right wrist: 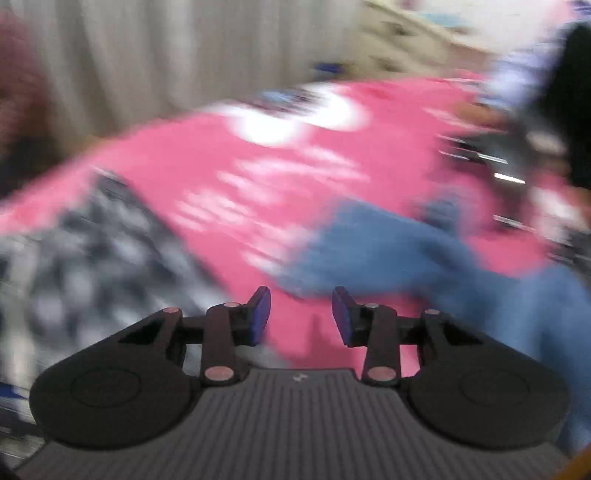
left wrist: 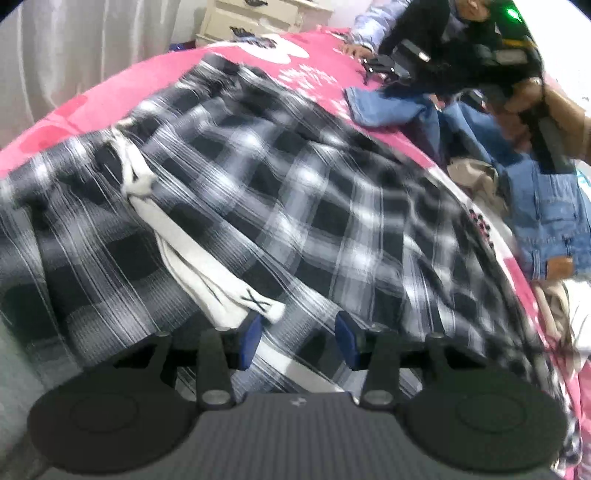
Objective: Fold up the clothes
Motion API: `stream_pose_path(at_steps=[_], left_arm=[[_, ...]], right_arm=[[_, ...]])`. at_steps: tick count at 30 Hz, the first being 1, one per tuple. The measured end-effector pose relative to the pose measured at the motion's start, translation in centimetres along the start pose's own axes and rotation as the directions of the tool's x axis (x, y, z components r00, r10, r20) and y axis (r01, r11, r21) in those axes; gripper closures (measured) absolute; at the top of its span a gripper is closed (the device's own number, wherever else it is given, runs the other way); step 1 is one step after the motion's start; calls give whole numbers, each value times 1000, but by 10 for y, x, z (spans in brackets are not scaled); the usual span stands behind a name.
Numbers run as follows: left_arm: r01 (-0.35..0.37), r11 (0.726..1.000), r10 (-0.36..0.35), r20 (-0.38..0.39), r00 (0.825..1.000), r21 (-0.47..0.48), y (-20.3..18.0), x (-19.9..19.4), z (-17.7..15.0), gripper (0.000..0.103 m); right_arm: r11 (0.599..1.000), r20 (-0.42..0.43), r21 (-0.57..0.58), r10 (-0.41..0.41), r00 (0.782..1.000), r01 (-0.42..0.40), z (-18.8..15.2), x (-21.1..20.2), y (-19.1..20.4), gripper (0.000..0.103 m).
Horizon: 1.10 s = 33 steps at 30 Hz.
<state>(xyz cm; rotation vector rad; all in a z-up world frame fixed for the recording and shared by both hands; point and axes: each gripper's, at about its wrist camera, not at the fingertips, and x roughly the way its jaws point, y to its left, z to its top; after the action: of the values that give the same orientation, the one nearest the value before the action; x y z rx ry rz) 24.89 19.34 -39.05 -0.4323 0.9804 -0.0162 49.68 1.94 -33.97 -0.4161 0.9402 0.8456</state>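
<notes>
A black-and-white plaid garment (left wrist: 280, 192) lies spread over the pink bed sheet (left wrist: 155, 74), with a white drawstring (left wrist: 207, 273) trailing across it. My left gripper (left wrist: 299, 338) hovers low over its near part, open, the cloth lying under the blue pads and not pinched. My right gripper (right wrist: 301, 314) is open above bare pink sheet (right wrist: 258, 206), with nothing between its fingers. The plaid garment (right wrist: 92, 251) is to its left and blue denim (right wrist: 406, 254) to its right. In the left wrist view, the right gripper (left wrist: 380, 68) hangs over the far sheet beside the denim (left wrist: 391, 105).
A heap of denim and beige clothes (left wrist: 546, 210) lies along the bed's right side. Another person's hand in a lavender sleeve (left wrist: 364, 38) rests on the far sheet. A cream dresser (left wrist: 258, 18) and a pale curtain (left wrist: 92, 44) stand behind the bed.
</notes>
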Motion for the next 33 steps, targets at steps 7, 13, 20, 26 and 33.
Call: stream_pose_path(at_steps=[7, 13, 20, 26, 33], left_arm=[[-46, 998, 47, 40, 998, -33, 12, 3, 13, 58], [-47, 996, 50, 37, 998, -72, 20, 7, 13, 63], [-74, 996, 76, 42, 996, -54, 18, 6, 8, 65], [-92, 996, 91, 37, 995, 7, 13, 7, 9, 65], [-103, 994, 102, 16, 995, 38, 10, 8, 17, 63]], right_arm=[[977, -20, -149, 150, 988, -152, 41, 85, 51, 68], [979, 20, -195, 71, 997, -66, 43, 89, 62, 99], [988, 129, -149, -17, 991, 36, 39, 121, 61, 99], [990, 241, 132, 12, 971, -45, 33, 71, 7, 81], [916, 445, 402, -187, 875, -8, -40, -134, -79, 81]])
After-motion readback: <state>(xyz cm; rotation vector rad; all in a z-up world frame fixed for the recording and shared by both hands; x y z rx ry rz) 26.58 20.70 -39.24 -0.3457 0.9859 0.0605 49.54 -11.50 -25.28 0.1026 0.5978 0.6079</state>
